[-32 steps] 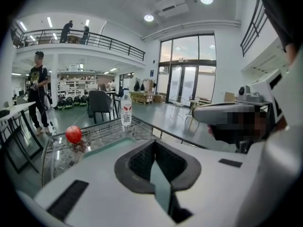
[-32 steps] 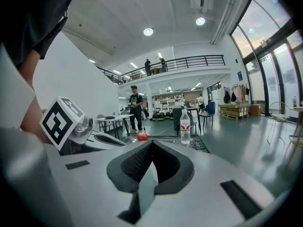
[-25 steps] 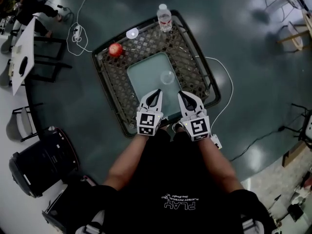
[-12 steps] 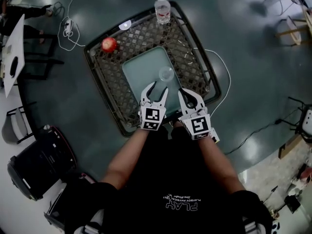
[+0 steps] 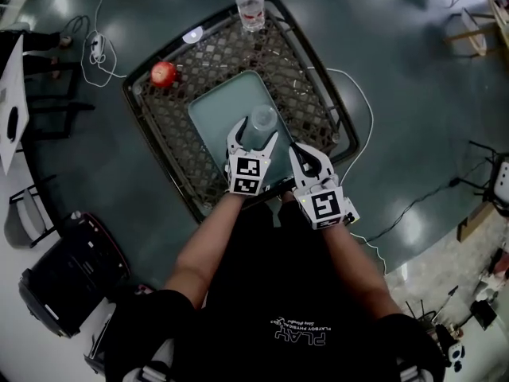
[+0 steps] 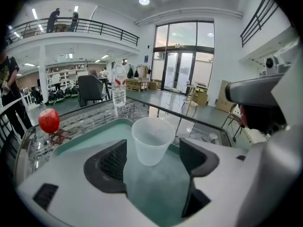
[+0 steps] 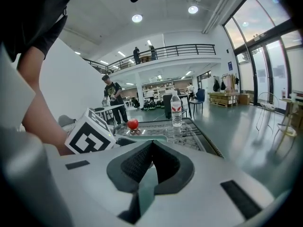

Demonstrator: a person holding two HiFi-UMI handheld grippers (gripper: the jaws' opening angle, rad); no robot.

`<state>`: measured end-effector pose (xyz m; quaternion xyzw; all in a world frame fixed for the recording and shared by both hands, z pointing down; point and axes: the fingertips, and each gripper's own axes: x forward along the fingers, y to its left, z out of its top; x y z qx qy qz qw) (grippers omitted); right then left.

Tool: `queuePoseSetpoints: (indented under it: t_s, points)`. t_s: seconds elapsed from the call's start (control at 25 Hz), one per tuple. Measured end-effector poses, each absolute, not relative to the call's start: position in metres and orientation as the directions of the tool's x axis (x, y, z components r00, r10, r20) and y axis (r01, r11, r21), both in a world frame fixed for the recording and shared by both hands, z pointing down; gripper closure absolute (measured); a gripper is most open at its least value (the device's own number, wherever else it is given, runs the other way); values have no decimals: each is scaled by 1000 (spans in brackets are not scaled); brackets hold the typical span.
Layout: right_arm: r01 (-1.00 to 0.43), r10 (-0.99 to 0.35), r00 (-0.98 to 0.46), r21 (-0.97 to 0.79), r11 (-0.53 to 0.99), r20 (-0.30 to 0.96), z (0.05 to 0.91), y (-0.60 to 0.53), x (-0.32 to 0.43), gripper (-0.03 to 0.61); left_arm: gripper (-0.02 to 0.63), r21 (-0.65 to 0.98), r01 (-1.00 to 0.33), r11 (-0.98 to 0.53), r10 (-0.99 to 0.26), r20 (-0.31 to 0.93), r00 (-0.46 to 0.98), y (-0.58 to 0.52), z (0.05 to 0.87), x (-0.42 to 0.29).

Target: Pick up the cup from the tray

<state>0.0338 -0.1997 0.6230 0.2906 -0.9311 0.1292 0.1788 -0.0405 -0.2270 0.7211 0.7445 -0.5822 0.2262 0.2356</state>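
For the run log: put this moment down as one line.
left gripper: jaws opening, cup between them, not gripped | cup: upright on tray | right gripper: jaws shut, empty

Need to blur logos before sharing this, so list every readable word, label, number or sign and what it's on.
"PLAY", upside down, on the shirt.
Small line of print next to it on the shirt: too small to read.
Label on the bottle: blurred, unreadable.
Left marker cube, right marker cube: square patterns only, no words.
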Motion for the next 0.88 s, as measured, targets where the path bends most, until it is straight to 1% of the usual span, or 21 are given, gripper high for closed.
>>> queuePoseSetpoints:
  t_s: [0.08, 0.24, 0.44, 0.6, 0.64, 0.72, 0.88]
  points:
    - [-593, -498, -762, -138, 793, 413, 625, -199, 37, 572, 275, 79, -971, -227, -754, 616, 226, -234, 726, -37]
    - [-605, -506, -753, -141, 783, 422, 627, -198, 42, 572, 275, -14, -959, -283, -748, 629, 212, -243, 733, -30]
    - [-617, -519, -747, -141, 774, 416, 626, -197, 49, 572, 276, -24, -972, -232, -749, 642, 163, -250, 741, -35]
    - [-625, -522, -739, -145, 767, 426, 629, -195, 53, 572, 278, -25, -975, -219, -747, 647, 151, -255, 747, -40]
    - [-626, -525, -740, -144, 767, 420, 629, -194, 54, 572, 283, -25, -976, -214, -748, 648, 147, -255, 748, -42]
    - [-625, -528, -743, -145, 767, 412, 627, -192, 55, 572, 318, -37, -976, -215, -751, 645, 141, -254, 746, -45]
    - [-621, -518, -743, -147, 770, 423, 625, -190, 54, 572, 319, -47, -972, -231, -752, 642, 148, -253, 743, -48]
